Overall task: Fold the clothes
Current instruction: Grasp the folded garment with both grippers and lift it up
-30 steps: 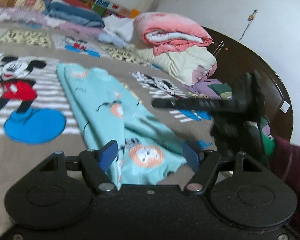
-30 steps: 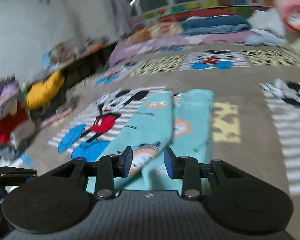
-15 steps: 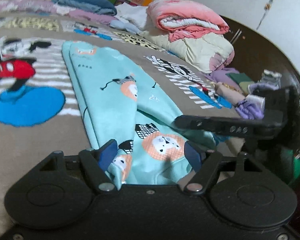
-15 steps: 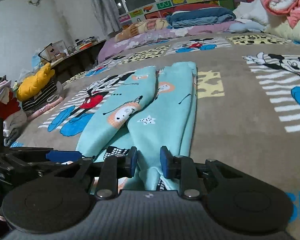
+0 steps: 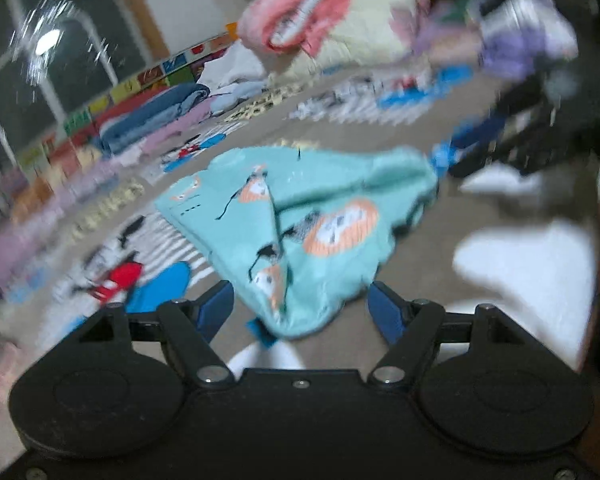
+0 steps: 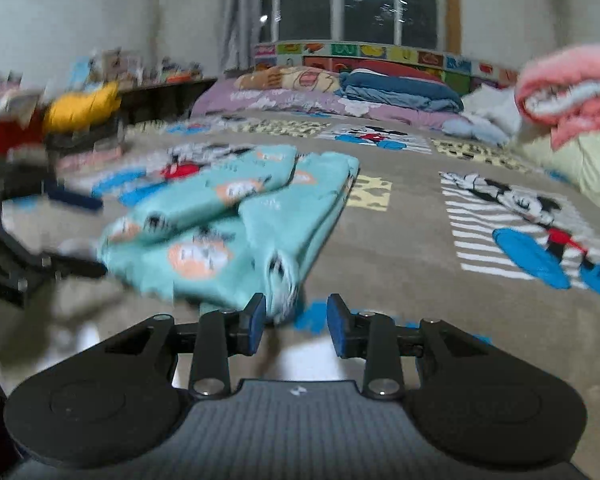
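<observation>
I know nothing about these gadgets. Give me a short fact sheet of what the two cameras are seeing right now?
place: a bed with a cartoon-mouse blanket
garment: teal printed pants, folded over on themselves, lying on the blanket
left tool: open, holding nothing, near edge of the pants between its fingers
right tool: open, holding nothing, right at the pants' near corner
background: pink folded quilt, blue bedding, window
image quality: left view heavily blurred

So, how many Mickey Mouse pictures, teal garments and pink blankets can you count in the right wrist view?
Mickey Mouse pictures on the bedspread: 3
Teal garment: 1
Pink blanket: 1
Total: 5
</observation>
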Motion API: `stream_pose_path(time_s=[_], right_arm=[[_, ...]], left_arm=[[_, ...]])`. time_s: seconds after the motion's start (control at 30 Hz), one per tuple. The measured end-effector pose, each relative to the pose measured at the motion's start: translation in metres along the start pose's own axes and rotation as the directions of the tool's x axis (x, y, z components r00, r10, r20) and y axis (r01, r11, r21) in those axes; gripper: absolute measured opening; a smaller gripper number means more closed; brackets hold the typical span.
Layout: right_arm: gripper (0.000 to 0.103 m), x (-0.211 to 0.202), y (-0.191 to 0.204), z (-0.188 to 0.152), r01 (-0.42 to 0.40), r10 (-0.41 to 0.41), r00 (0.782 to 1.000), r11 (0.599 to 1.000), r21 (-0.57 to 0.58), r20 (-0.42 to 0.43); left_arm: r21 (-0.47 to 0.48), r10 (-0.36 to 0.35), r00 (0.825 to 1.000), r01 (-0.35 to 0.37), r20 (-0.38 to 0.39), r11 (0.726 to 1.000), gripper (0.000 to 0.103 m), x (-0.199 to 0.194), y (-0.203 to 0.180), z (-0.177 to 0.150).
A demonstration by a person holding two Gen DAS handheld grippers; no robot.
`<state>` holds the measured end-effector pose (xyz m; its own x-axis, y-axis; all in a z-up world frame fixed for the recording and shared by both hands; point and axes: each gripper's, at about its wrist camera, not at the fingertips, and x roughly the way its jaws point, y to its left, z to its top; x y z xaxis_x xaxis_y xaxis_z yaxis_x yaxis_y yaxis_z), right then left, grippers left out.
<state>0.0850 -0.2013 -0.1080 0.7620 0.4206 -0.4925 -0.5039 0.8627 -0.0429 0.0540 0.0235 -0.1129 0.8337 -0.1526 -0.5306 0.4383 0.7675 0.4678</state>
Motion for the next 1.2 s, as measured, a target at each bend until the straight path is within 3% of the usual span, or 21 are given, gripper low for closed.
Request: stream_pose_path(time_s=[0.07, 0.2, 0.37, 0.53, 0.63, 0.83, 0.9, 0.97, 1.03, 1.2], right_arm=[[0.035, 0.002, 0.013, -0.007, 0.029, -0.032, 0.999, 0.995, -0.091, -0.027], [0.040, 0.011, 0.035, -0.014, 0.090, -0.105, 0.993, 0.966, -0.242, -0.049], [0.048, 0.025, 0.046, -0.012, 0.146, -0.160, 0.987, 0.929, -0.340, -0.014], [0.050, 0.039, 0.058, -0.011, 0.202, -0.211, 0.977, 0.879, -0.432, 0.027], [0.057, 0.046, 0.064, -0.010, 0.246, -0.247, 0.967, 0.843, -0.478, 0.061], [0.061, 0.056, 0.065, -0.006, 0.283, -0.266, 0.958, 0.816, -0.505, 0.108], [0.056, 0.057, 0.066, -0.004, 0.271, -0.252, 0.962, 0.812, -0.518, 0.108], [0.050, 0.058, 0.069, -0.003, 0.267, -0.240, 0.963, 0.801, -0.535, 0.122], [0.041, 0.059, 0.071, -0.002, 0.251, -0.220, 0.968, 0.798, -0.548, 0.123], [0.030, 0.059, 0.069, -0.001, 0.211, -0.182, 0.978, 0.820, -0.531, 0.106]], left_arm=[[0.112, 0.064, 0.997, -0.060, -0.033, 0.992, 0.074, 0.003, -0.012, -0.007], [0.237, 0.138, 0.990, -0.128, -0.024, 0.963, 0.074, 0.008, -0.023, -0.013], [0.398, 0.237, 0.971, -0.227, 0.025, 0.889, 0.074, 0.021, -0.035, -0.019], [0.450, 0.276, 0.959, -0.275, 0.065, 0.850, 0.074, 0.033, -0.033, -0.022], [0.465, 0.286, 0.955, -0.290, 0.082, 0.836, 0.074, 0.039, -0.030, -0.022], [0.455, 0.282, 0.953, -0.301, 0.110, 0.838, 0.074, 0.053, -0.021, -0.019], [0.459, 0.286, 0.951, -0.307, 0.118, 0.834, 0.070, 0.057, -0.022, -0.017], [0.470, 0.283, 0.952, -0.303, 0.115, 0.829, 0.050, 0.062, -0.024, -0.016], [0.482, 0.278, 0.954, -0.296, 0.111, 0.825, 0.036, 0.066, -0.030, -0.018], [0.469, 0.306, 0.946, -0.320, 0.108, 0.824, 0.022, 0.067, -0.040, -0.022]])
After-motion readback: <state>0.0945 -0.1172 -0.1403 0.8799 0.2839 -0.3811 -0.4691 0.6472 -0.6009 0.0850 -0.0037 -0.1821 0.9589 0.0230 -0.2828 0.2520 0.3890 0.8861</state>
